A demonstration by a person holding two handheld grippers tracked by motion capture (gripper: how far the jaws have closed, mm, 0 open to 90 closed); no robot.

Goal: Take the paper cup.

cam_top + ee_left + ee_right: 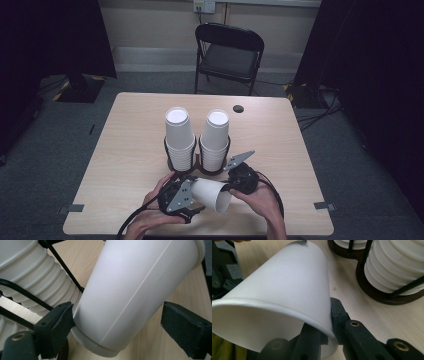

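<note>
The white cup (212,194) lies on its side near the table's (125,150) front edge, just in front of the two cup stacks (180,137). Its bottom is hidden there. The right gripper (329,322) pinches its rim. The left gripper (117,322) is wide apart around its bottom end, one side touching.

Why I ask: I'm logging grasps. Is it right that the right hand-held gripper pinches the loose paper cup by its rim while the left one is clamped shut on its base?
Not quite. The right hand-held gripper does pinch the paper cup by its rim, but the left hand-held gripper is open: the left gripper view shows one jaw touching the cup's base and the other standing clear.
</note>
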